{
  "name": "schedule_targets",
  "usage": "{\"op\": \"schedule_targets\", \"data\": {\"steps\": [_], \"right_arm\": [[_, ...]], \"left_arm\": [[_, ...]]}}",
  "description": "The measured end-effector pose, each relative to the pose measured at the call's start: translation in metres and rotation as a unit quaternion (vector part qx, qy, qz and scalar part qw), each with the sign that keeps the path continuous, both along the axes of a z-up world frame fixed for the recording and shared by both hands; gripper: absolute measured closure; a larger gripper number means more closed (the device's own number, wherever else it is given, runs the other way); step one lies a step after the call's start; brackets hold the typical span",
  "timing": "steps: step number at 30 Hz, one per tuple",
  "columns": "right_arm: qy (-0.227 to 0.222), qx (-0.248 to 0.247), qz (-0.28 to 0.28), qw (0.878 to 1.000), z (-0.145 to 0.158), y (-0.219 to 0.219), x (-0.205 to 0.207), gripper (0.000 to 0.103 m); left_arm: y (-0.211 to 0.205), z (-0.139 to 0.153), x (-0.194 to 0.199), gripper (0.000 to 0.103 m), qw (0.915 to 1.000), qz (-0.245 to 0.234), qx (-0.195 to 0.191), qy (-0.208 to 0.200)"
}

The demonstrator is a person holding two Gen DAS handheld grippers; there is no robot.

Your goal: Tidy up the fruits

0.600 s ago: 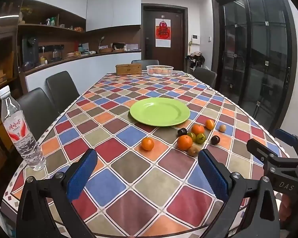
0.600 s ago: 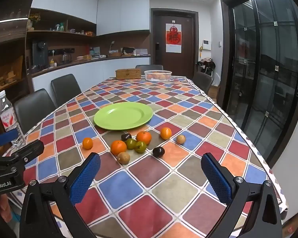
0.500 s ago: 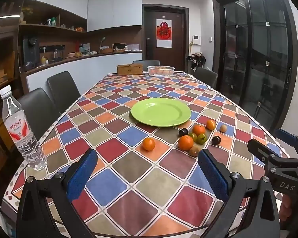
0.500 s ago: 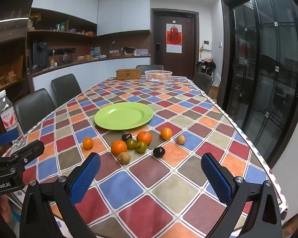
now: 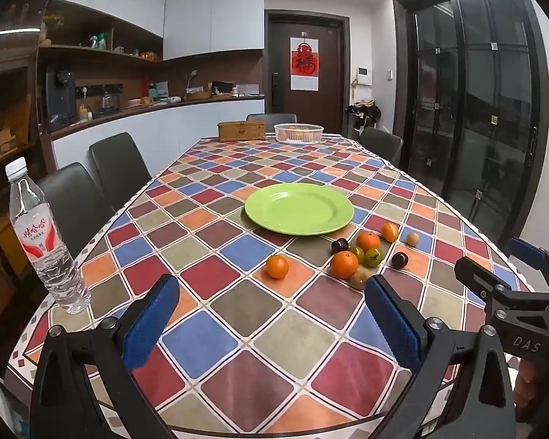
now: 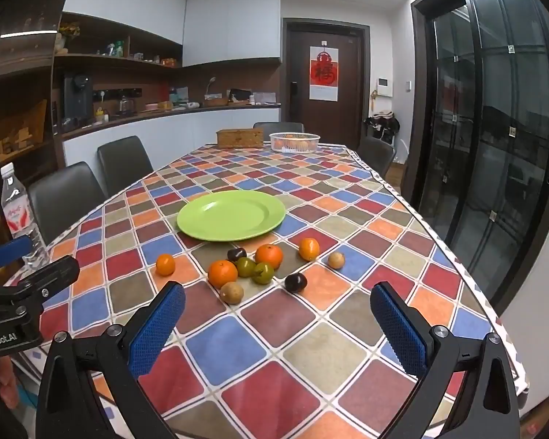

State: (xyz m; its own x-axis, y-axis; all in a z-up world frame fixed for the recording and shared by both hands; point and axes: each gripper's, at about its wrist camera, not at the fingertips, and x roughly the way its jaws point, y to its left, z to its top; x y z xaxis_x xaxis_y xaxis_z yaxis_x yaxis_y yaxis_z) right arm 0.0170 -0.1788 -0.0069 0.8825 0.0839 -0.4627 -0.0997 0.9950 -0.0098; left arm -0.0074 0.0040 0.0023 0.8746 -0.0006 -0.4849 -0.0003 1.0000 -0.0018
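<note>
A bare green plate (image 5: 299,207) (image 6: 231,214) lies mid-table on the checked cloth. Just in front of it sits a cluster of small fruits: oranges (image 5: 344,264) (image 6: 222,273), two green ones (image 6: 262,273), dark plums (image 6: 295,281) and brownish ones (image 6: 231,292). One orange (image 5: 277,266) (image 6: 165,264) lies apart to the left. My left gripper (image 5: 271,316) hangs open over the near table edge, short of the fruit, with nothing between its blue pads. My right gripper (image 6: 278,323) is open too, empty, just short of the cluster.
A water bottle (image 5: 42,237) (image 6: 18,216) stands upright at the table's near left corner. At the far end are a white basket (image 5: 298,133) holding fruit and a wooden box (image 5: 241,130). Dark chairs (image 5: 119,168) line the left side and far end. Glass doors stand on the right.
Both views have barely shifted; the scene has slid very slightly rightward in the left wrist view. Fruits and plate have not moved, and both grippers stay open.
</note>
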Motion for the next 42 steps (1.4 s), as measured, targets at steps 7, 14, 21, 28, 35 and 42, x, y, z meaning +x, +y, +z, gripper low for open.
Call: {"op": "schedule_targets", "data": {"steps": [7, 14, 21, 28, 35, 42], "right_arm": [[-0.001, -0.001, 0.001, 1.0, 0.0003, 0.0001, -0.0003, 0.0], [-0.002, -0.003, 0.001, 1.0, 0.0005, 0.0007, -0.0006, 0.001], [-0.003, -0.003, 0.001, 1.0, 0.0007, 0.0012, -0.0011, 0.0], [-0.004, -0.004, 0.001, 1.0, 0.0004, 0.0016, -0.0012, 0.0], [-0.003, -0.006, 0.003, 1.0, 0.0003, 0.0022, -0.001, 0.0], [-0.002, -0.007, 0.003, 1.0, 0.0, 0.0029, -0.0008, 0.0]], "left_arm": [[-0.0012, 0.0011, -0.0014, 0.0, 1.0, 0.001, 0.0, -0.001], [-0.0008, 0.0018, -0.0015, 0.0, 1.0, 0.001, 0.0, -0.002], [0.0003, 0.0034, -0.0019, 0.0, 1.0, 0.001, 0.0, -0.002], [0.0006, 0.0038, -0.0024, 0.0, 1.0, 0.001, -0.001, -0.002], [0.0006, 0.0037, -0.003, 0.0, 1.0, 0.001, 0.0, -0.003], [0.0021, 0.0055, -0.0035, 0.0, 1.0, 0.002, 0.0, -0.004]]}}
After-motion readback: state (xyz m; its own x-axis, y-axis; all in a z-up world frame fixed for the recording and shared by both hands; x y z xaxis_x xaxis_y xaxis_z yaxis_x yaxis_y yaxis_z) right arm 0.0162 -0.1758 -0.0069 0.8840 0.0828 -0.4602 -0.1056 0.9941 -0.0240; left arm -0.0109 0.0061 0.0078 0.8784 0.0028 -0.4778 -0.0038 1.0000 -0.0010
